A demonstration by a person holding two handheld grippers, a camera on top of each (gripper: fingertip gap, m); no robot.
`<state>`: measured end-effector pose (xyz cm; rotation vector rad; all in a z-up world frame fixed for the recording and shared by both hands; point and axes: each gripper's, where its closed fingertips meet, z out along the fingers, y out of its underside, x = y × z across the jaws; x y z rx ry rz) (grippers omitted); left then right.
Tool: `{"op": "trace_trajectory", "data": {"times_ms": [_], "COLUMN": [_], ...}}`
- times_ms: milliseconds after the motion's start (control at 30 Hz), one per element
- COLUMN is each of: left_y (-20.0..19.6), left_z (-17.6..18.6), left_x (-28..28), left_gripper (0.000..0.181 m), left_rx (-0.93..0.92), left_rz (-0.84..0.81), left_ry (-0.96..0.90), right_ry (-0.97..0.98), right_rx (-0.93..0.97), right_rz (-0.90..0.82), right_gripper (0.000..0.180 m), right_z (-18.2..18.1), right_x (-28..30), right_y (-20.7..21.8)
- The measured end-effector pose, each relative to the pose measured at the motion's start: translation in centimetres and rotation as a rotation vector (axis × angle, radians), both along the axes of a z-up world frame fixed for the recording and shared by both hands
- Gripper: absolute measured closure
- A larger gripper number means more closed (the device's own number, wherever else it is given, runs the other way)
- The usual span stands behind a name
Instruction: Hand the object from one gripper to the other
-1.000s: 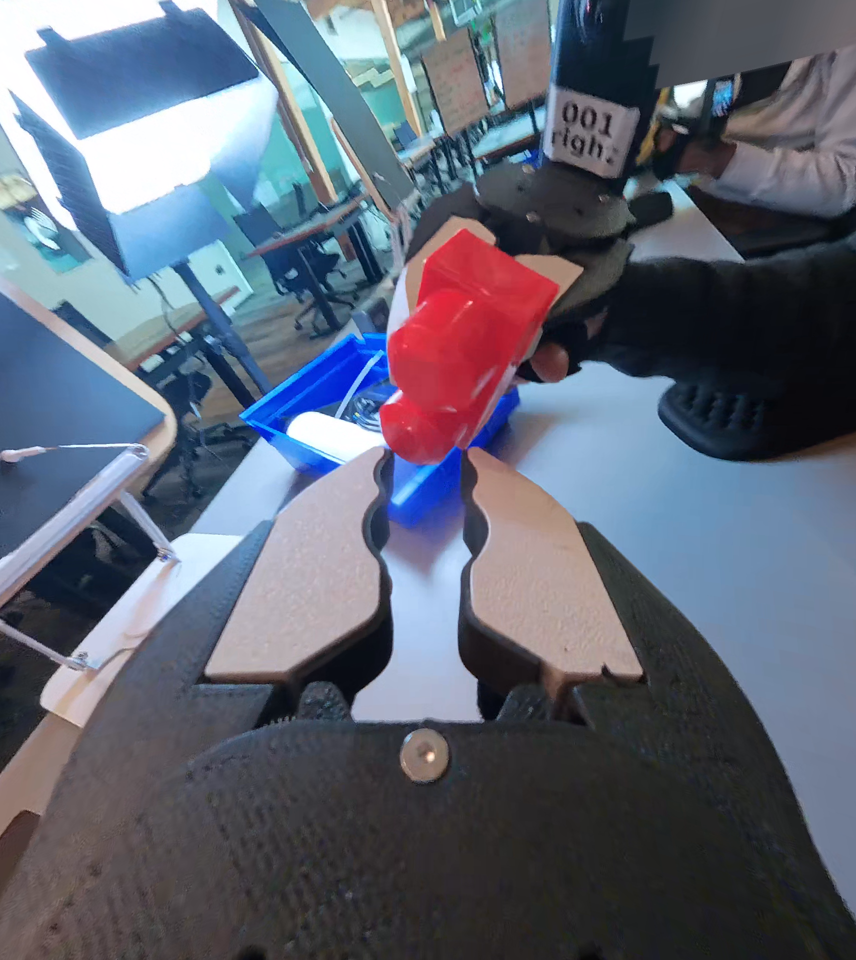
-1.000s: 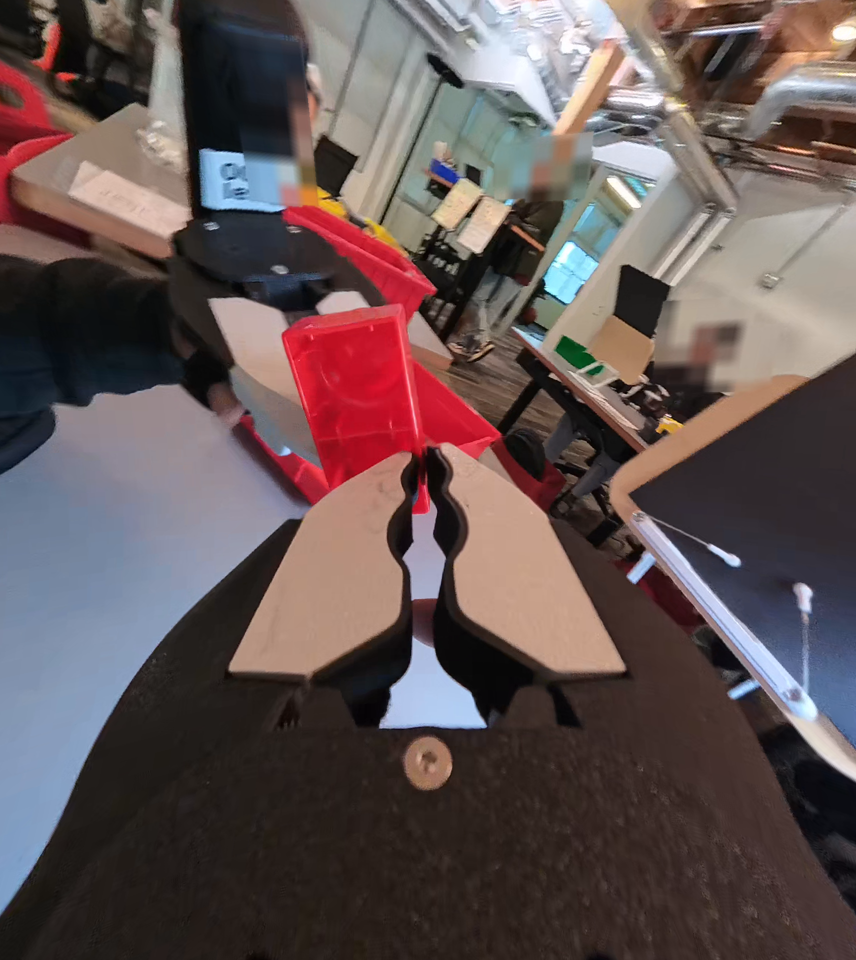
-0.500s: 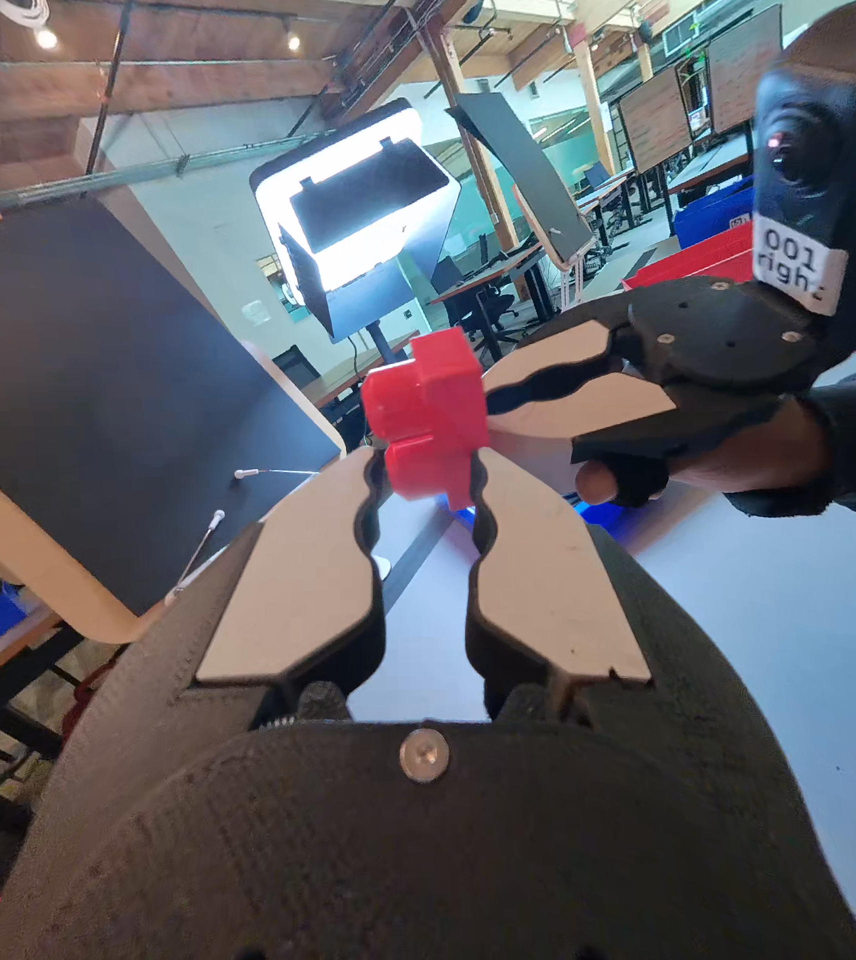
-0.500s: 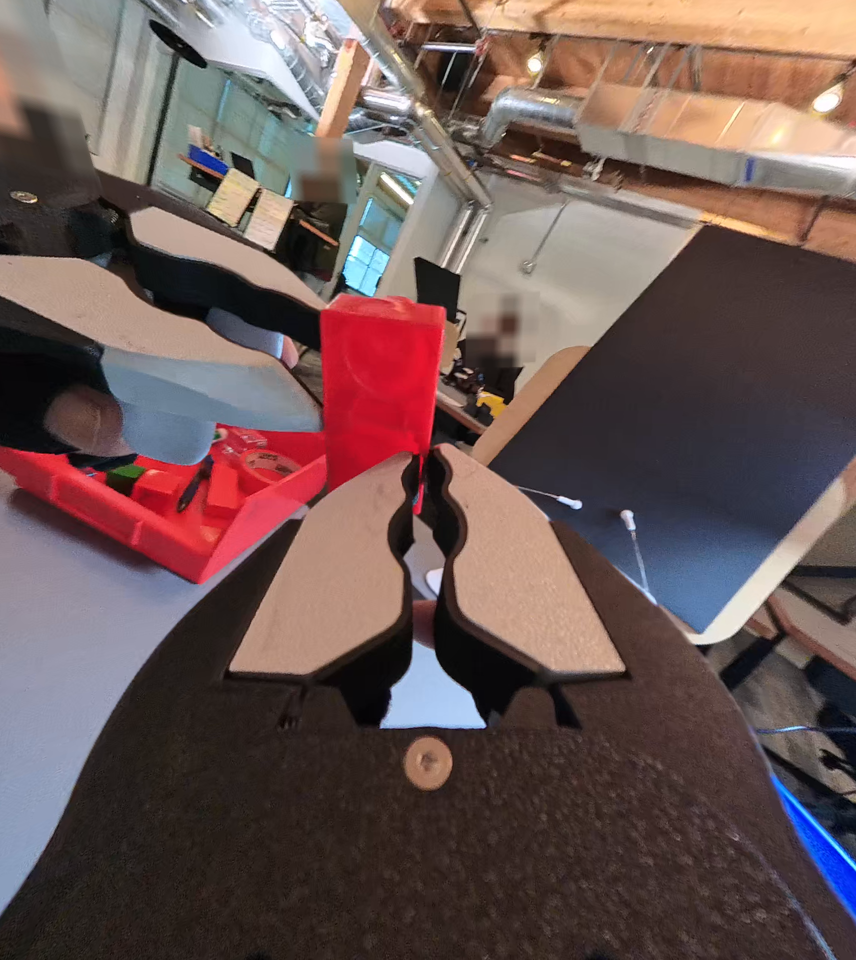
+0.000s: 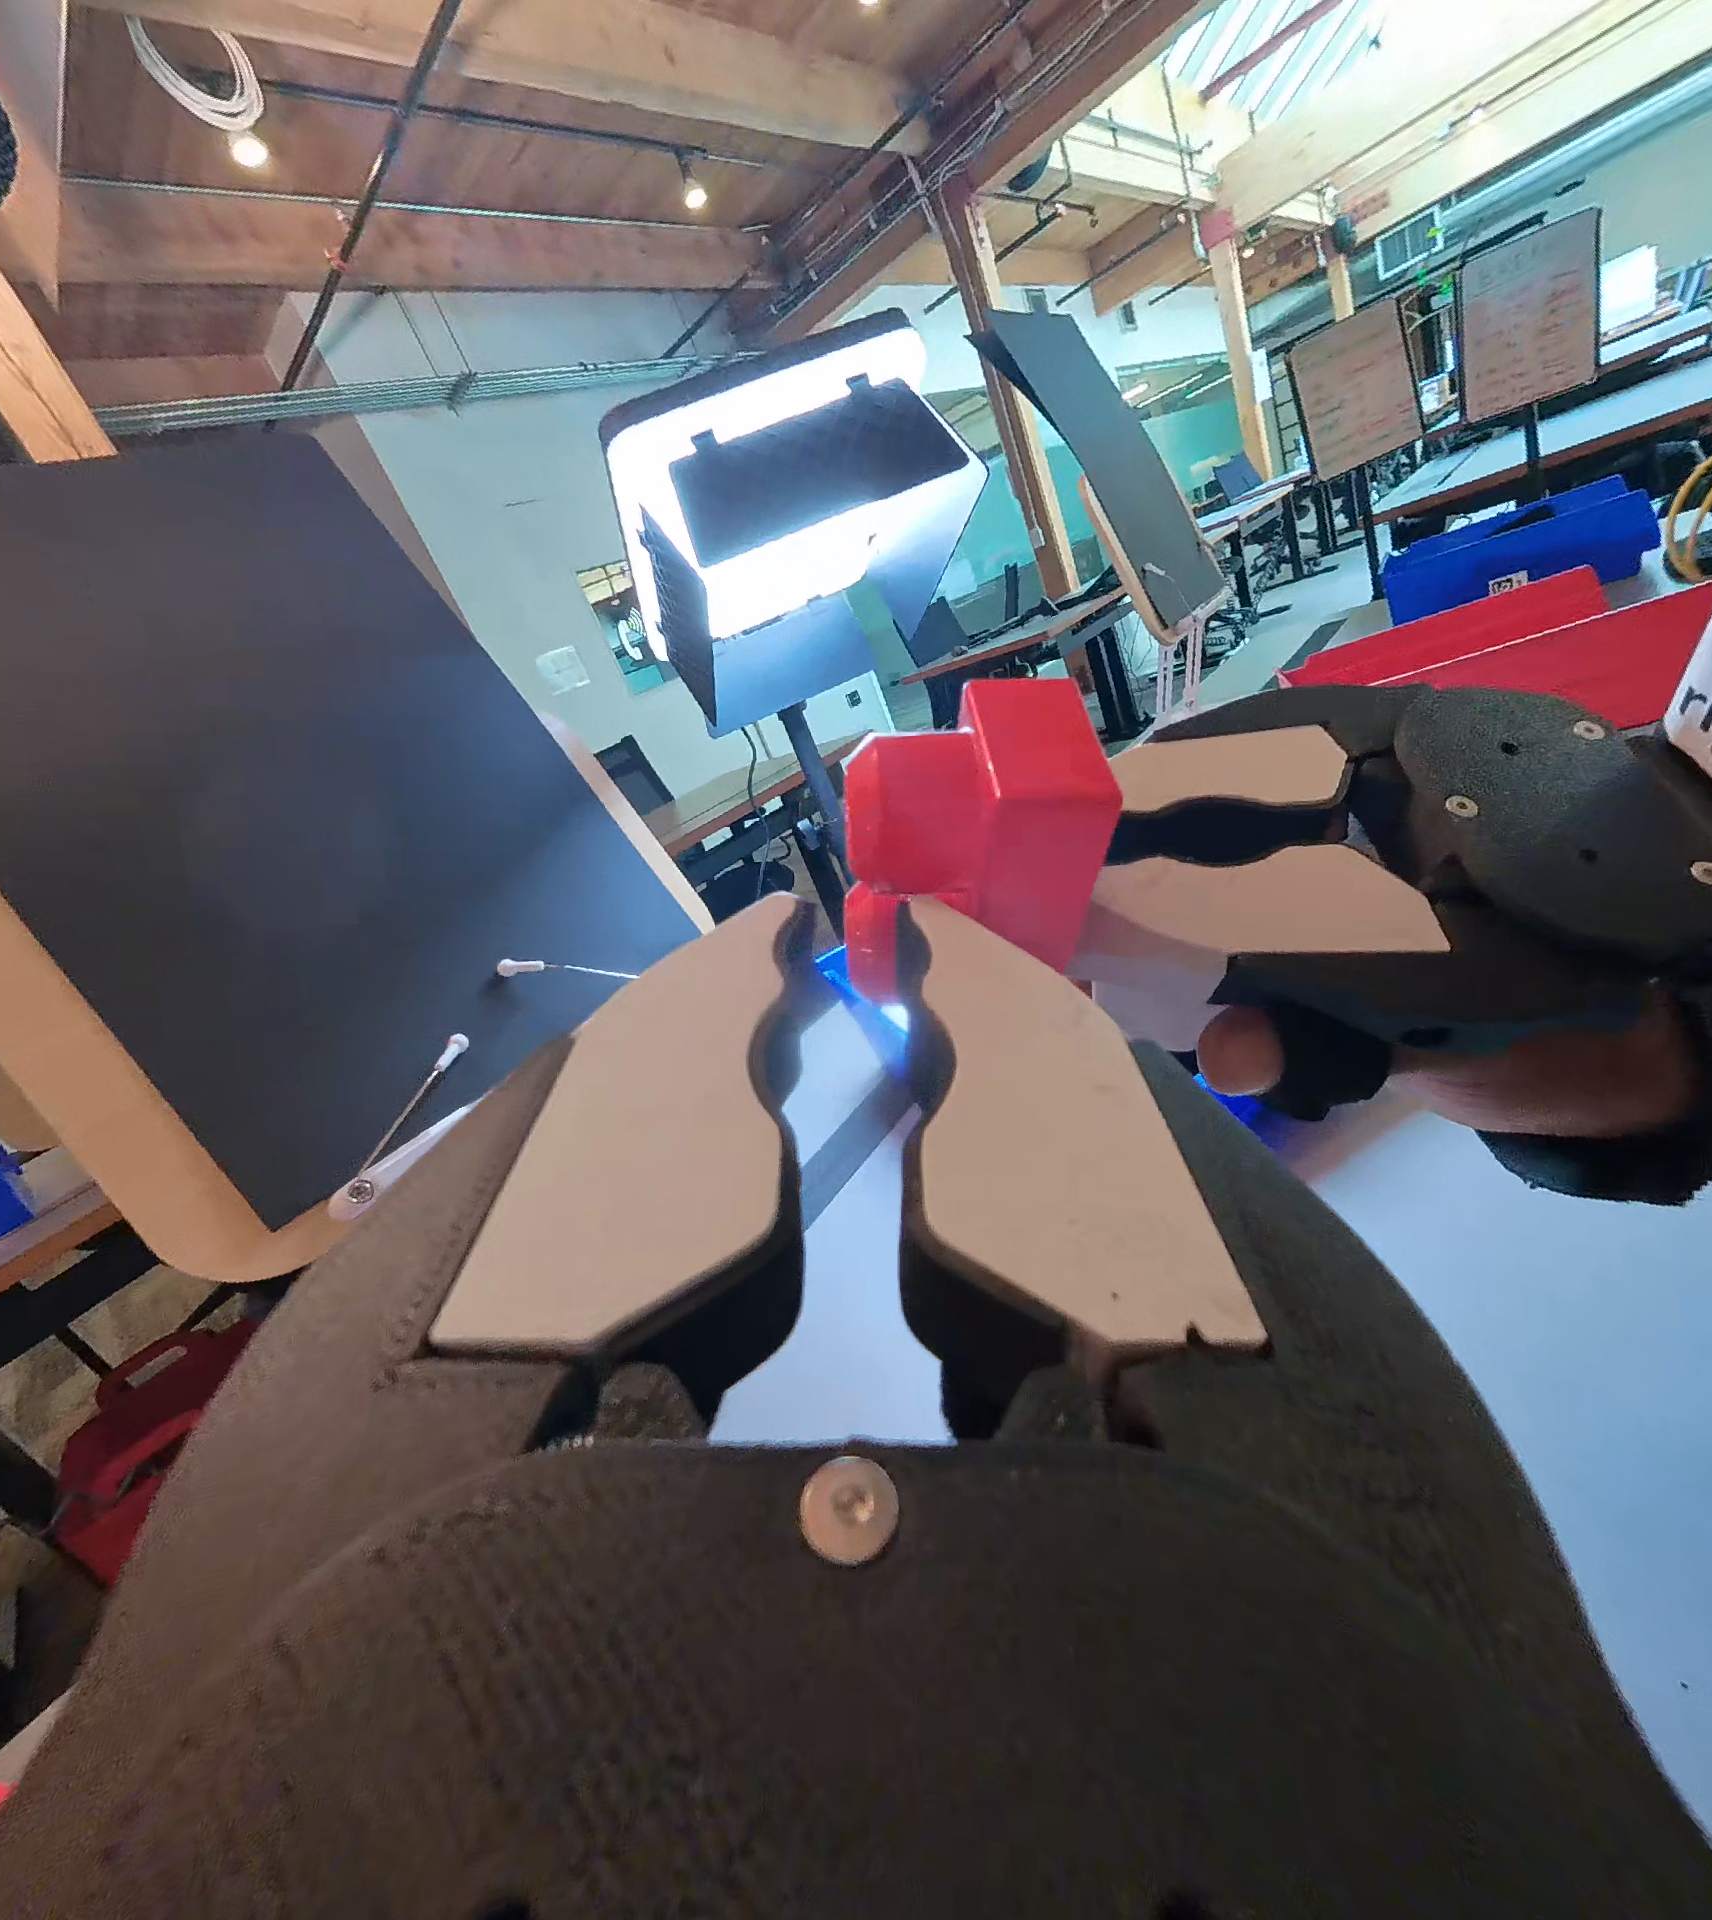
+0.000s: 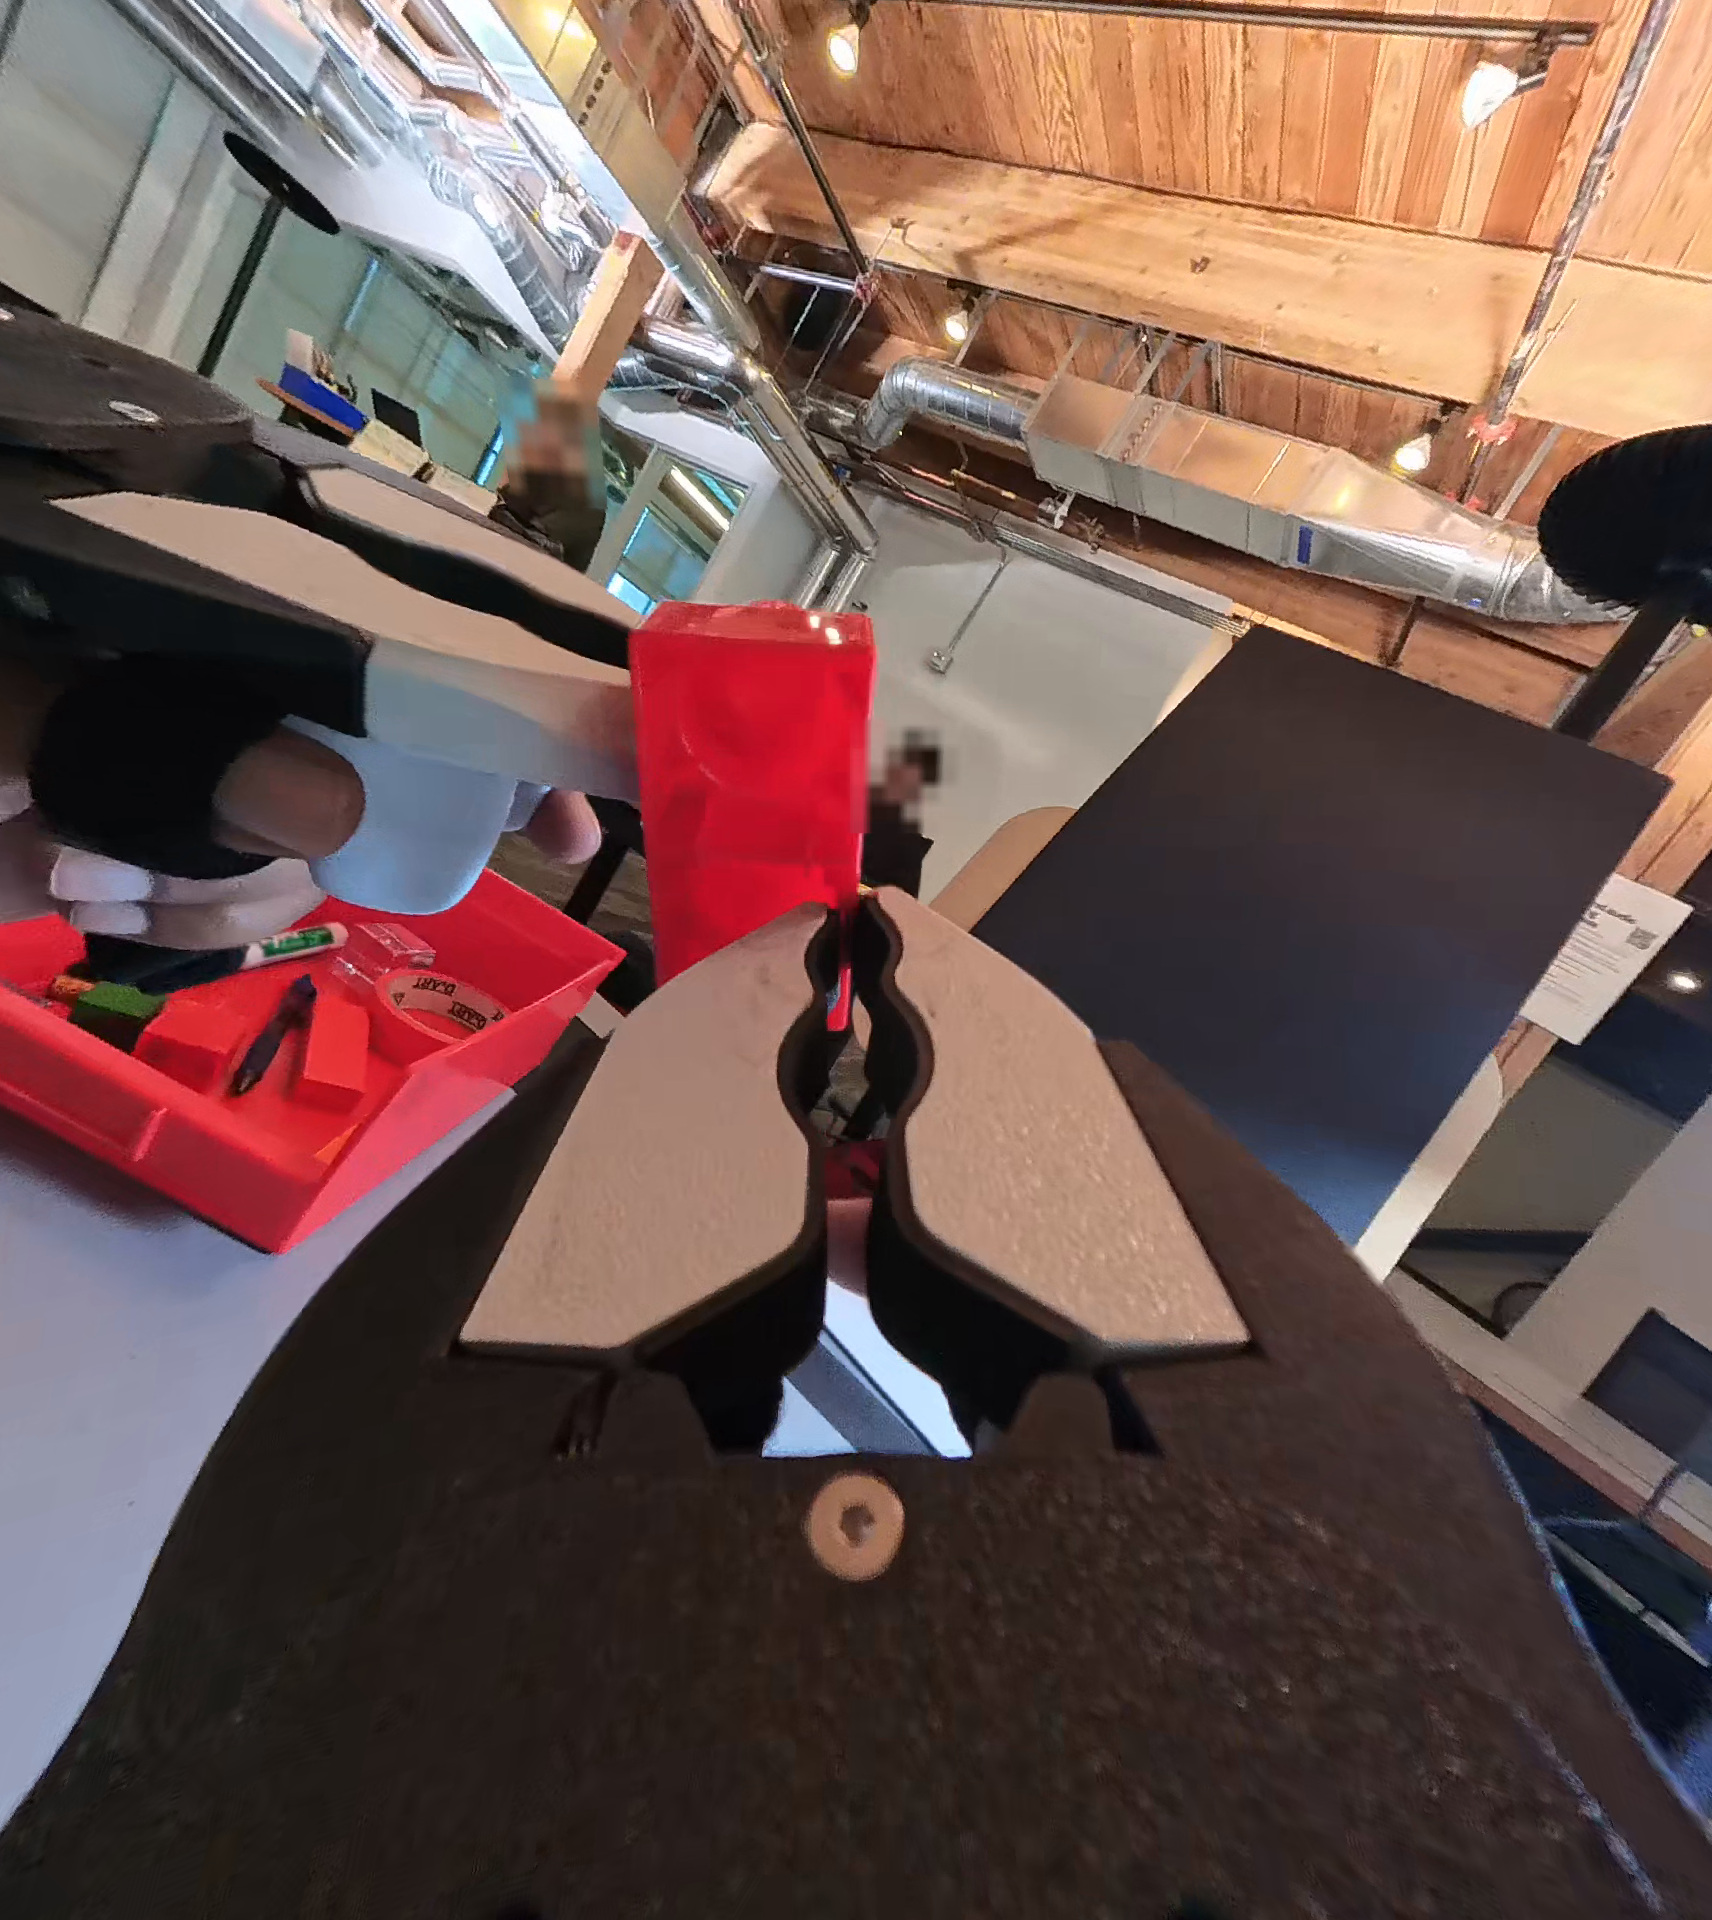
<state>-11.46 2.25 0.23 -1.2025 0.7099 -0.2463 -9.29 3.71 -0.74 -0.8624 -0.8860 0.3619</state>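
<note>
Your right tool (image 6: 847, 920) pinches the red object (image 6: 753, 790) by a thin edge while your left tool (image 5: 857, 935) (parted, closing on nothing) straddles its stub; release early and it drops to the tabletop (image 5: 1558, 1351).

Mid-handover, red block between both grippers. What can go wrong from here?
1. The right gripper pinches only a thin edge of the red block; a nudge could twist it loose.
2. The left gripper is open around just the small lower nub; releasing before it clamps would likely drop it onto the table.
</note>
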Motion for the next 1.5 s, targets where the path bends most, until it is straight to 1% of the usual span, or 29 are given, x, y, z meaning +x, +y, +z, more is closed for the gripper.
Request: {"op": "trace_trajectory", "data": {"times_ms": [100, 233, 300, 367, 467, 533, 600, 667, 733, 800, 867, 933, 967, 1033, 1067, 1100, 1200, 1300, 1400, 1500], "left_y": [-0.4, -1.0, -0.9, -0.3, 0.2, 0.3, 0.6, 1.0, 1.1, 0.9, 0.6, 0.5, 0.6, 0.6, 0.8, 0.9, 0.9, 1.0, 0.8, 0.1], "left_z": [0.2, -0.1, -0.8, -1.3, -1.0, -1.2, -1.4, -1.9, -2.6, -3.7, -5.0, -6.0, -6.5, -7.3, -7.5, -7.5, -7.0, -5.5, -4.6, -3.8], "left_x": [0.3, 1.0, 1.8, 2.2, 1.8, 1.9, 1.7, 1.3, 1.0, 1.0, 1.0, 1.0, 1.0, 1.1, 1.0, 0.9, 0.8, 0.3, 0.0, 0.5], "left_gripper": [0.162, 0.159, 0.150, 0.147, 0.153, 0.160, 0.160, 0.160, 0.160, 0.160, 0.160, 0.160, 0.160, 0.161, 0.160, 0.161, 0.160, 0.154, 0.147, 0.133], "left_rx": [-0.013, -0.067, -0.132, -0.168, -0.098, -0.098, -0.081, -0.059, -0.039, -0.013, 0.012, 0.017, 0.006, -0.005, -0.003, -0.002, -0.026, -0.058, -0.187, -0.348], "left_rz": [-0.046, -0.117, -0.141, -0.109, -0.040, -0.030, 0.006, 0.031, 0.026, -0.003, -0.014, -0.007, -0.008, -0.004, 0.016, 0.025, -0.002, -0.050, -0.191, -0.410], "left_ry": [-0.008, 0.003, -0.004, -0.037, -0.082, -0.073, -0.044, 0.013, 0.101, 0.248, 0.407, 0.508, 0.538, 0.589, 0.611, 0.612, 0.530, 0.351, 0.102, -0.162], "right_ry": [0.011, 0.041, 0.031, 0.008, -0.039, -0.039, -0.066, -0.110, -0.177, -0.235, -0.261, -0.343, -0.401, -0.486, -0.502, -0.512, -0.458, -0.371, -0.233, -0.127], "right_rx": [0.001, -0.067, -0.043, -0.006, 0.070, 0.045, -0.007, -0.067, -0.149, -0.201, -0.188, -0.160, -0.141, -0.095, -0.061, -0.040, -0.038, -0.047, -0.090, -0.109], "right_rz": [-0.023, -0.047, -0.097, -0.117, -0.160, -0.134, -0.066, 0.044, 0.198, 0.328, 0.402, 0.423, 0.418, 0.369, 0.330, 0.308, 0.322, 0.337, 0.418, 0.532], "right_gripper": [0.179, 0.179, 0.178, 0.178, 0.176, 0.175, 0.173, 0.168, 0.161, 0.158, 0.154, 0.145, 0.145, 0.149, 0.156, 0.158, 0.159, 0.159, 0.159, 0.160], "right_z": [0.2, 0.2, 0.1, -0.2, -0.7, -1.0, -1.6, -2.3, -3.2, -3.7, -3.2, -3.4, -4.0, -5.0, -5.1, -5.2, -4.5, -3.4, -1.5, -0.1], "right_x": [0.3, 1.0, 1.1, 0.7, 0.0, -0.1, -0.6, -1.1, -1.4, -1.0, -0.2, 0.2, 0.2, 0.1, 0.1, 0.1, 0.1, 0.5, 1.3, 1.7], "right_y": [0.3, 1.4, 1.7, 1.4, 0.9, 1.0, 1.2, 1.2, 0.8, 0.2, -0.5, -1.1, -1.4, -1.4, -1.1, -0.9, -0.9, -0.6, -0.9, -2.3]}}
